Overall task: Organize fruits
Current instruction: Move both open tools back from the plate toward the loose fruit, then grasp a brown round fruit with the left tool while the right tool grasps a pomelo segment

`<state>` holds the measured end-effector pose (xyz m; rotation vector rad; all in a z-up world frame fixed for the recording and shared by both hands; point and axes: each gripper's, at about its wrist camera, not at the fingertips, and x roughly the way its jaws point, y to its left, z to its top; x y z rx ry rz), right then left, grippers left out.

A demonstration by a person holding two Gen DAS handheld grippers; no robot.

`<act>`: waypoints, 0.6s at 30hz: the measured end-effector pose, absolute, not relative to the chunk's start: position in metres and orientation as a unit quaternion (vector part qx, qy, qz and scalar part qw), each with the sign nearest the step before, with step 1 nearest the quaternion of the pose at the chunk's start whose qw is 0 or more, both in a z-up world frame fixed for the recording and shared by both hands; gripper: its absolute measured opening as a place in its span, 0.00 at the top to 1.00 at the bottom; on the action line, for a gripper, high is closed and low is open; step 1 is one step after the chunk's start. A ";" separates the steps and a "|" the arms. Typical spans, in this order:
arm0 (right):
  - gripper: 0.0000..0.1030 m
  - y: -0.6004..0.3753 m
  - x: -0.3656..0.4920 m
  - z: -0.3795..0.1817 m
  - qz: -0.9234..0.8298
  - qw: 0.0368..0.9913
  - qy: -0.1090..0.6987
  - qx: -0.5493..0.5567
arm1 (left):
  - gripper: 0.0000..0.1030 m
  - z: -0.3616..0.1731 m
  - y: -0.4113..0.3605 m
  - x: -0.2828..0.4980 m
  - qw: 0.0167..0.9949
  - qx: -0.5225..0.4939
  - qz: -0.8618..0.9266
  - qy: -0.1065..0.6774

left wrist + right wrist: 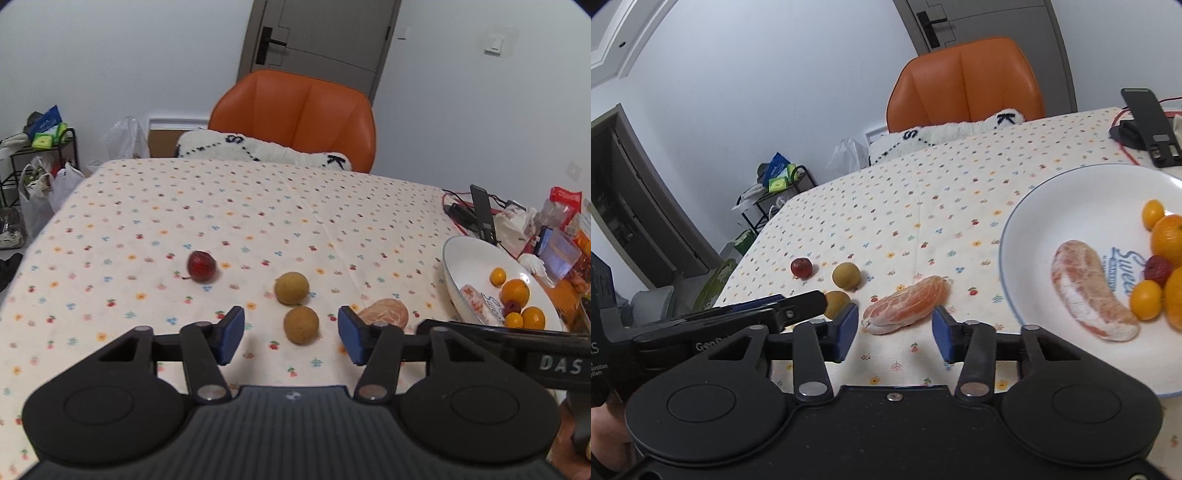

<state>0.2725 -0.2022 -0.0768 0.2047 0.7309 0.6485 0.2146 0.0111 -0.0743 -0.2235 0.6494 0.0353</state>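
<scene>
Floral cotton covers the table (184, 206), dotted with small cherries and flowers. Left of centre in the left wrist view lies a dark red fruit (201, 265) with a short stem, well apart from the rest. Toward the middle sit two round tan fruits, the farther one (291, 288) just above the nearer one (301, 325), which rests between the spread blue pads of the left gripper (291, 334) — nothing is pinched. Just right of that gripper's right pad lies a peeled pomelo segment (384, 312). At the right edge a white plate (465, 258) holds oranges, a small red fruit and another peeled segment; the bar crossing in front of it reads "DAS".

Lower left in the right wrist view, the other tool carries the partial letters "Gen". At centre, the right gripper (895, 328) also stands spread, the loose pomelo segment (905, 304) lying on the cloth just beyond its pads. On the right, the plate's (1052, 206) blue print reads "Swee" — the rest is hidden by the oranges (1169, 240).
</scene>
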 end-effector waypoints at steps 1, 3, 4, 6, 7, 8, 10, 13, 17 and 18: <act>0.60 -0.200 0.274 -0.078 0.311 0.878 0.351 0.096 | 0.50 -0.077 0.010 0.216 0.941 -0.108 0.014 0.320; 0.62 -0.197 0.277 -0.081 0.308 0.877 0.356 0.095 | 0.54 -0.082 0.009 0.221 0.939 -0.111 0.008 0.326; 0.62 -0.196 0.277 -0.081 0.308 0.876 0.358 0.096 | 0.57 -0.085 0.009 0.223 0.938 -0.114 0.003 0.329; 0.62 -0.195 0.278 -0.081 0.306 0.877 0.357 0.096 | 0.59 -0.088 0.008 0.226 0.936 -0.114 -0.002 0.332; 0.62 -0.194 0.279 -0.081 0.305 0.878 0.358 0.095 | 0.63 -0.090 0.008 0.227 0.936 -0.113 -0.003 0.333; 0.62 -0.193 0.279 -0.082 0.305 0.877 0.359 0.094 | 0.66 -0.091 0.008 0.227 0.936 -0.112 -0.005 0.335; 0.62 -0.190 0.279 -0.082 0.305 0.877 0.362 0.089 | 0.79 -0.094 0.012 0.228 0.933 -0.117 -0.004 0.340; 0.62 -0.185 0.278 -0.082 0.311 0.875 0.361 0.089 | 0.79 -0.094 0.019 0.225 0.933 -0.126 -0.003 0.336; 0.60 -0.179 0.281 -0.086 0.304 0.874 0.368 0.087 | 0.79 -0.090 0.029 0.219 0.935 -0.127 0.007 0.330; 0.59 -0.178 0.282 -0.087 0.304 0.874 0.369 0.087 | 0.79 -0.089 0.031 0.218 0.936 -0.128 0.009 0.328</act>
